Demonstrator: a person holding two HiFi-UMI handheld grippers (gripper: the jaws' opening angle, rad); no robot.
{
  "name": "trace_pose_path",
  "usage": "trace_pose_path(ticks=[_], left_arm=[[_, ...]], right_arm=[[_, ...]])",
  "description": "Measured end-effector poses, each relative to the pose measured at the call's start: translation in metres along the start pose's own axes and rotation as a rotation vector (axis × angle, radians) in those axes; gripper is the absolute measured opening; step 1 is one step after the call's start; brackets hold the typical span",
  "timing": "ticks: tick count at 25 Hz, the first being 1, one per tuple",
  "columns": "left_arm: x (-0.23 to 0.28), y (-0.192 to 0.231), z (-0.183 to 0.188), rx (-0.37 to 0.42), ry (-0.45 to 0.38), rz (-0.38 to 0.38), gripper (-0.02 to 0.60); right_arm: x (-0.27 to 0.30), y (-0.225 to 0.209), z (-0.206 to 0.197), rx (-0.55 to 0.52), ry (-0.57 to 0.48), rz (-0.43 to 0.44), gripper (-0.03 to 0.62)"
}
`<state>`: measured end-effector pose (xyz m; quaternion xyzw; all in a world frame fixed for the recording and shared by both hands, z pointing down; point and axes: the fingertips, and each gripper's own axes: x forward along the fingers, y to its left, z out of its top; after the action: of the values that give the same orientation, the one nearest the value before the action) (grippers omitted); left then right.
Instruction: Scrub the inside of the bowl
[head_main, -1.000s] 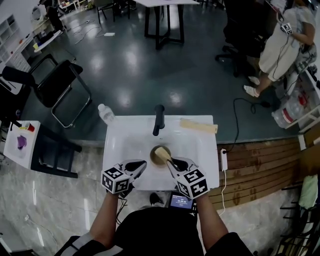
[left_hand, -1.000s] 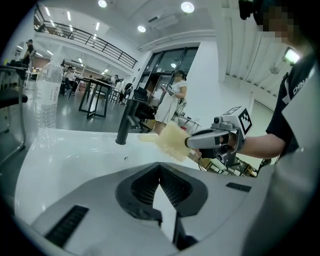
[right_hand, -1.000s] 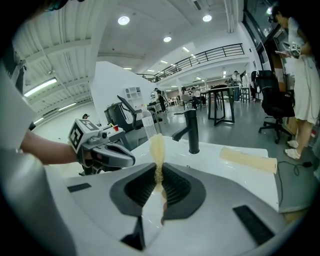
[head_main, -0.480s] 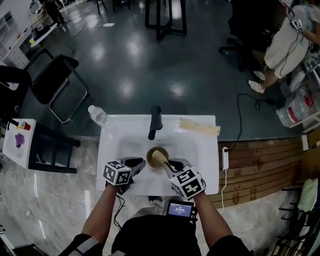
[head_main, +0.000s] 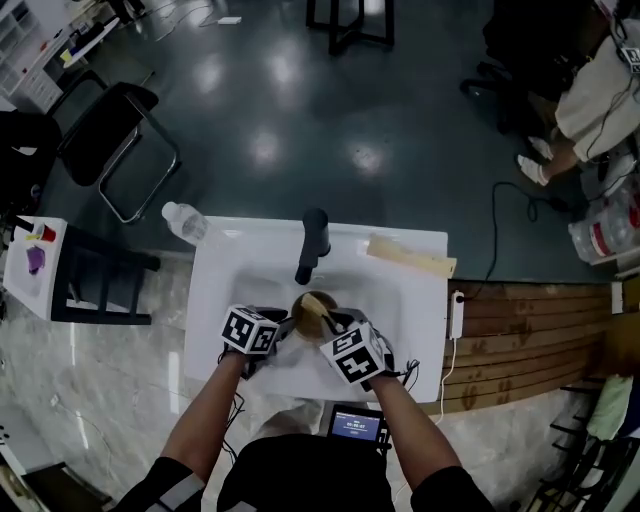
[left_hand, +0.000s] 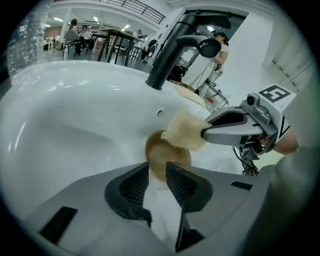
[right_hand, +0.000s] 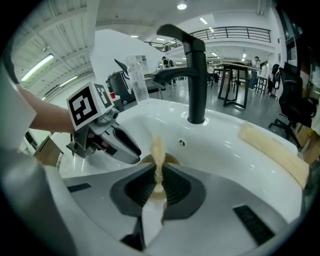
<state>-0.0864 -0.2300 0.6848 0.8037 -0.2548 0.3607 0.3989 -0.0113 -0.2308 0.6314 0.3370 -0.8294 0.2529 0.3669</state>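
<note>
Tan bowl (left_hand: 170, 156) in left gripper (left_hand: 158, 175)

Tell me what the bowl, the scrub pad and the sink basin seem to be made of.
The bowl looks tan and matte, likely wood or plastic, unclear which. The scrub pad is pale and fuzzy with ragged edges, like loofah or coarse fibre. The sink basin is glossy white with sharp reflections, probably glazed ceramic.

Sink (head_main: 230, 290): white, smooth, high-gloss, ceramic by its look. Faucet (head_main: 313, 240): matt black. Bowl (head_main: 308, 318): smooth brown with a slight sheen. Sponge (left_hand: 182, 132): pale, coarse, fibrous. Left gripper (left_hand: 158, 172) and right gripper (right_hand: 158, 175): matt grey plastic with darker ribbed pads (left_hand: 132, 187). Bottle (head_main: 185, 222): clear plastic. Floor (head_main: 270, 120): dark, polished, reflective.
</note>
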Motion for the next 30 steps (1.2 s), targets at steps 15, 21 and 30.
trace_pose_path(ticks=[15, 21, 30], left_arm=[[0.029, 0.010, -0.009, -0.068, 0.069, 0.017, 0.086], [0.030, 0.012, -0.007, -0.102, 0.052, -0.021, 0.077], [0.030, 0.014, -0.006, -0.141, 0.030, -0.021, 0.060]], right_arm=[[0.055, -0.013, -0.030, 0.003, 0.158, -0.033, 0.038], [0.065, -0.016, -0.029, 0.003, 0.170, -0.025, 0.038], [0.073, 0.010, -0.023, -0.036, 0.156, 0.116, 0.038]])
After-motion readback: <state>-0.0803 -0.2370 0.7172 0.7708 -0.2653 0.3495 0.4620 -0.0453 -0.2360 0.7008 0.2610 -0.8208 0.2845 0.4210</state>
